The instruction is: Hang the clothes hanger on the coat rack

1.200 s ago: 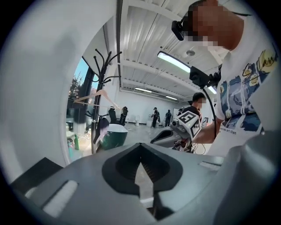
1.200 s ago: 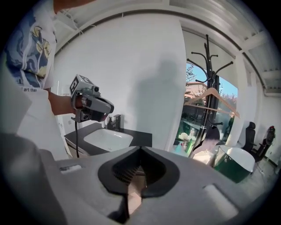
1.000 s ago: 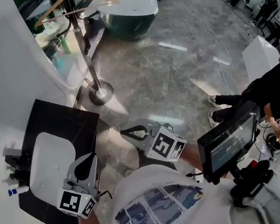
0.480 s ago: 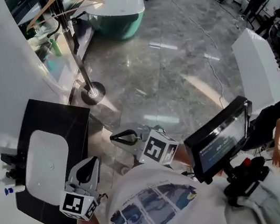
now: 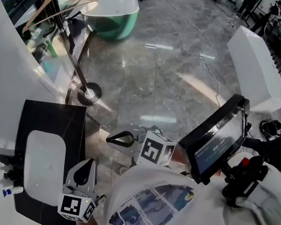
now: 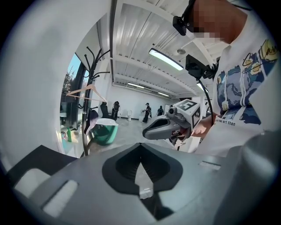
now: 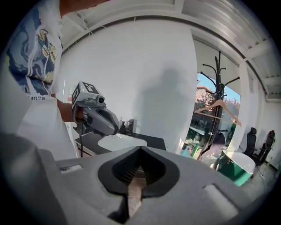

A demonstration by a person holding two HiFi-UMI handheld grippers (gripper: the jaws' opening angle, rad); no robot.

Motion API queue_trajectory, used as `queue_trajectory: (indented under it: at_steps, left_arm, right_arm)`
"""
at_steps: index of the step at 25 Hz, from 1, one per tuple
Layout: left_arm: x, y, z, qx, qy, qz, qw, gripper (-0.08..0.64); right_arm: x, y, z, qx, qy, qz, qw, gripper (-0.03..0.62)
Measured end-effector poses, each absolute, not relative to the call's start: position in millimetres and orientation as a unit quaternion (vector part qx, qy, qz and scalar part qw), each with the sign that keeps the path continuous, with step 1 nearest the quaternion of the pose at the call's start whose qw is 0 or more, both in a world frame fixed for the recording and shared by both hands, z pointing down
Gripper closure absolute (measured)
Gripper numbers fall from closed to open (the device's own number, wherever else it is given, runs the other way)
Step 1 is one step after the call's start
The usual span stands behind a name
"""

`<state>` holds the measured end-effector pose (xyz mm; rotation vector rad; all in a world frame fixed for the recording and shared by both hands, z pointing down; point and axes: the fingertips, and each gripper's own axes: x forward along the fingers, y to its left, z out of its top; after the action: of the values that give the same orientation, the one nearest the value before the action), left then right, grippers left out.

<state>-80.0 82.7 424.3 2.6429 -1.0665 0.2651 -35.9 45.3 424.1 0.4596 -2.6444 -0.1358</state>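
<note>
In the head view the top edge cuts off the coat rack point(image 5: 73, 51) just above the clothes hanger point(image 5: 55, 1), so we cannot see the hook or which arm bears it; in the right gripper view that hook is too small for us to tell how it sits; the shirt point(image 5: 151, 209) hides our 2 forearms; the left gripper point(image 5: 89, 163) covers 1 corner of the black counter point(image 5: 73, 126); the screen point(image 5: 217, 142) carries print too small to read.

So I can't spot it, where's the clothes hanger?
Head view, top left: the clothes hanger hangs on the coat rack, beside the green bathtub.
</note>
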Motion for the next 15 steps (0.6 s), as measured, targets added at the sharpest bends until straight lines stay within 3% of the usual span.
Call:
queue_trajectory:
  at_steps: [15]
  left_arm:
    - [-91, 87, 421, 0.903, -0.393, 0.089, 0.152, 0.558]
  right_arm:
    - [-55, 50, 420, 0.135, -0.96, -0.067, 0.236, 0.591]
